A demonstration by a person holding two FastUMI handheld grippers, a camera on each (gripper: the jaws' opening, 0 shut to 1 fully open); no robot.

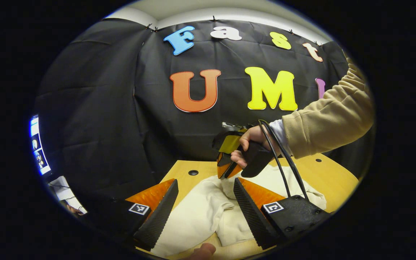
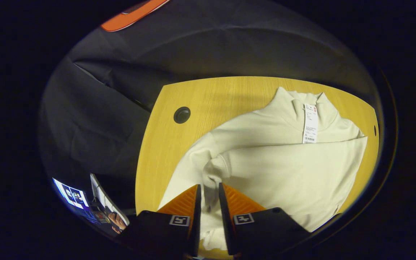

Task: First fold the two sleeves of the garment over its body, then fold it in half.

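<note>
A cream garment (image 2: 284,159) lies on the wooden table (image 2: 179,151), collar toward the far edge with a tag (image 2: 310,124) on it. One sleeve (image 2: 193,162) is drawn across the body. The right gripper (image 2: 209,202) pinches a fold of that sleeve — its jaws nearly closed, cloth between them. In the left gripper view the left gripper (image 1: 206,206) hangs spread wide above the garment (image 1: 200,213), gripping nothing, and a hand (image 1: 251,144) in a tan sleeve holds the right gripper (image 1: 226,171) down at the cloth.
</note>
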